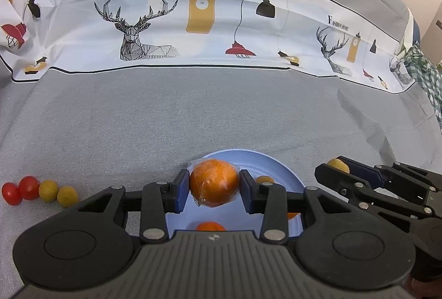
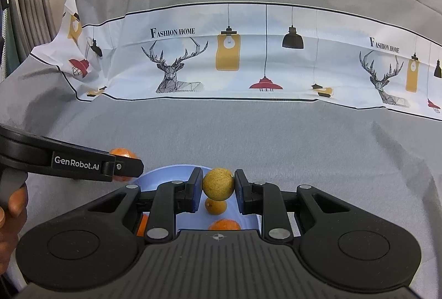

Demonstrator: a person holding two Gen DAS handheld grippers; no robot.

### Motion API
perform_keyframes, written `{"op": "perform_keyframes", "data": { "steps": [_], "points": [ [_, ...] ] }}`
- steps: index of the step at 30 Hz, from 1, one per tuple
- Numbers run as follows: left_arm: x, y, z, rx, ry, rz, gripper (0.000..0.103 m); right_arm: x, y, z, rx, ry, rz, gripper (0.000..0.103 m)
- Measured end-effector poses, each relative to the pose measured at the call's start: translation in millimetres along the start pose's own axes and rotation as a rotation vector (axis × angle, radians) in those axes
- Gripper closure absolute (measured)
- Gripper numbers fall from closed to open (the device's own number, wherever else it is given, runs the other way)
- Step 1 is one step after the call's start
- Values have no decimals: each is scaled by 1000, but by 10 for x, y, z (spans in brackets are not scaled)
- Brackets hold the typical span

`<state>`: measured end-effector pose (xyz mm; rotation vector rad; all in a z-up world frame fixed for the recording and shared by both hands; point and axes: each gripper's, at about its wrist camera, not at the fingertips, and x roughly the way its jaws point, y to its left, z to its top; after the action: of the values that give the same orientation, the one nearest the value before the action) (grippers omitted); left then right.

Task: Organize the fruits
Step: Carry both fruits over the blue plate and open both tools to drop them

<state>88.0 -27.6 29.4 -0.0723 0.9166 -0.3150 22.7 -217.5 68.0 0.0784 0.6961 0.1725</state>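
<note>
My left gripper is shut on a plastic-wrapped orange, held just over the light blue plate. On the plate lie another orange and a small tan longan. My right gripper is shut on a longan above the same plate, where a small orange fruit and an orange rest. In the left wrist view the right gripper shows at the right. Two cherry tomatoes and two longans lie in a row on the cloth at the left.
Grey cloth covers the surface. A white printed cloth with deer and lamps runs across the back. Green checked fabric lies at the far right. A person's hand holds the left gripper's handle.
</note>
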Motion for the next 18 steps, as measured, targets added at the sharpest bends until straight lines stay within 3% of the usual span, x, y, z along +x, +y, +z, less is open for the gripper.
{"op": "perform_keyframes", "data": {
  "steps": [18],
  "points": [
    [7,-46,6,7,4,-2,60,25,-4,3,-15,16,9,77]
  ]
}}
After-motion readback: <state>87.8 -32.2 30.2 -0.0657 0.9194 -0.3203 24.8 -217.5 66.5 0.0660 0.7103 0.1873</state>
